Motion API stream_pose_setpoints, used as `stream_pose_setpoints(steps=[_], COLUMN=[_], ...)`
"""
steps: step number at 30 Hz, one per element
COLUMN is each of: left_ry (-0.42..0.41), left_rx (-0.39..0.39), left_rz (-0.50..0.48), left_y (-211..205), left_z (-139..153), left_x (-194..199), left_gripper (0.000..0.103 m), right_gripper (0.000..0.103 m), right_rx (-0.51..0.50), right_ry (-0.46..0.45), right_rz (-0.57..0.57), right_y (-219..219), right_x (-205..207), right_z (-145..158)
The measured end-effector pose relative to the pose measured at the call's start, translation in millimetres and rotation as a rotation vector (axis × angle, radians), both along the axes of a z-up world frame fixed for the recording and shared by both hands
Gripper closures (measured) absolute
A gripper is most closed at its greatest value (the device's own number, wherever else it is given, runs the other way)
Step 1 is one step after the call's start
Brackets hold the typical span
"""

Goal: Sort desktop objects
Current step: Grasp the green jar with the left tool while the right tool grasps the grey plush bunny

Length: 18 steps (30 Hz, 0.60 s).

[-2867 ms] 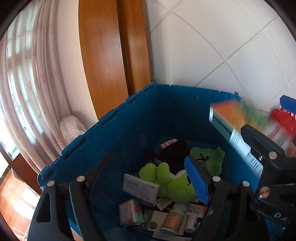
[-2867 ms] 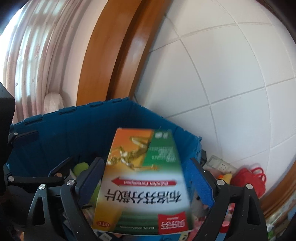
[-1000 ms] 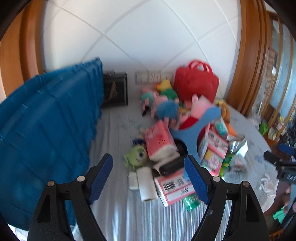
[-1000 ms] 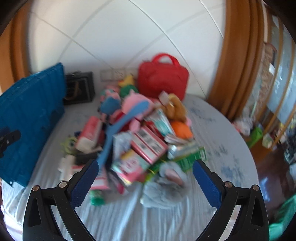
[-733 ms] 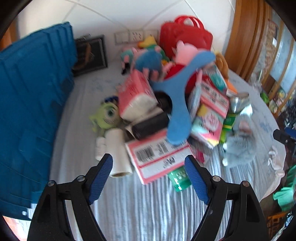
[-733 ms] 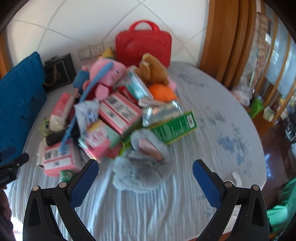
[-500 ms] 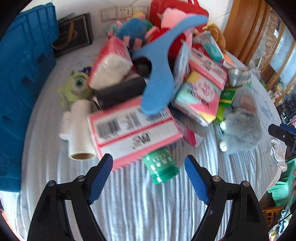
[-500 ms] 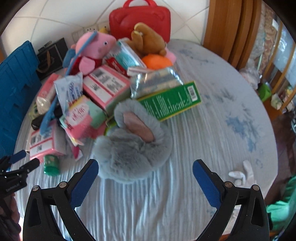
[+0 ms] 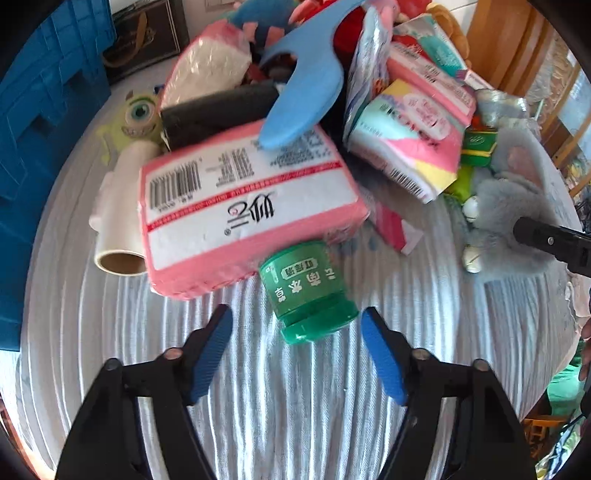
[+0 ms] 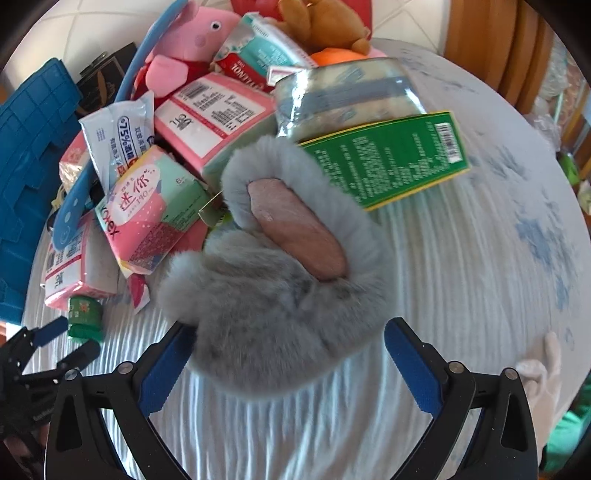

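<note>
A: Left gripper (image 9: pixel 297 349), state?
B: Jaws wide apart, nothing held. Green bottle (image 9: pixel 308 291) lies on its side just ahead of the blue pads (image 9: pixel 382 358), cap end nearest, sitting between them but not touched.

A: What's behind the bottle?
B: Big pink tissue pack (image 9: pixel 240 210), barcode up, its near edge right at the bottle. A white roll (image 9: pixel 122 214) lies on its left side, a green one-eyed plush (image 9: pixel 138 118) further back. A blue hanger (image 9: pixel 306 88) rests across the pack's far edge, over a black tube-like thing (image 9: pixel 218 110).

A: Right gripper (image 10: pixel 284 369)?
B: Also spread open, gripping nothing. Grey furry slipper (image 10: pixel 280 280) fills the gap; its near end lies between the fingers, left pad (image 10: pixel 162 373) right by the fur. Contact, can't tell.

A: Where's the slipper relative to the pile?
B: Near edge of the heap, on the striped tablecloth (image 10: pixel 461 277). Green box (image 10: pixel 388 158) just behind it to the right, a clear plastic packet (image 10: pixel 343 99) on top of that. Pink-and-green pad pack (image 10: pixel 147 210) to the left, wipes pouch (image 10: pixel 118 133) beyond it.

A: Anything else?
B: Pink pig plush (image 10: pixel 188 40) and brown bear (image 10: pixel 321 26) at the far side. Blue crate (image 10: pixel 26 184) stands at the far left. From the right wrist view the left gripper shows at the lower left, by the green bottle.
</note>
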<state>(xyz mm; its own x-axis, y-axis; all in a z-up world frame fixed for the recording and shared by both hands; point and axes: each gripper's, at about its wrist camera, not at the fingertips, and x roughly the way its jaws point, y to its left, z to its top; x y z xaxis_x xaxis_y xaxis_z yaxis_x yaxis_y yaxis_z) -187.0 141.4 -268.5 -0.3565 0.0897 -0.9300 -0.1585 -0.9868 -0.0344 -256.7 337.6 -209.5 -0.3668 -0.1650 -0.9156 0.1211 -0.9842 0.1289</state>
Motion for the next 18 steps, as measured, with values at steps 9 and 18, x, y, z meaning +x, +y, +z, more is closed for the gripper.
stream_pose_setpoints(steps=[9, 18], left_ry=[0.029, 0.04], left_rx=[0.001, -0.002], left_rz=[0.01, 0.001], left_y=[6, 15], left_z=[-2, 0], left_x=[-3, -2], left_gripper=[0.055, 0.054], right_gripper=[0.0, 0.001], right_rx=[0.042, 0.092], right_ry=[0.004, 0.013], right_rz=[0.023, -0.011], right_y=[-8, -9], right_x=[-14, -19], right_z=[-32, -42])
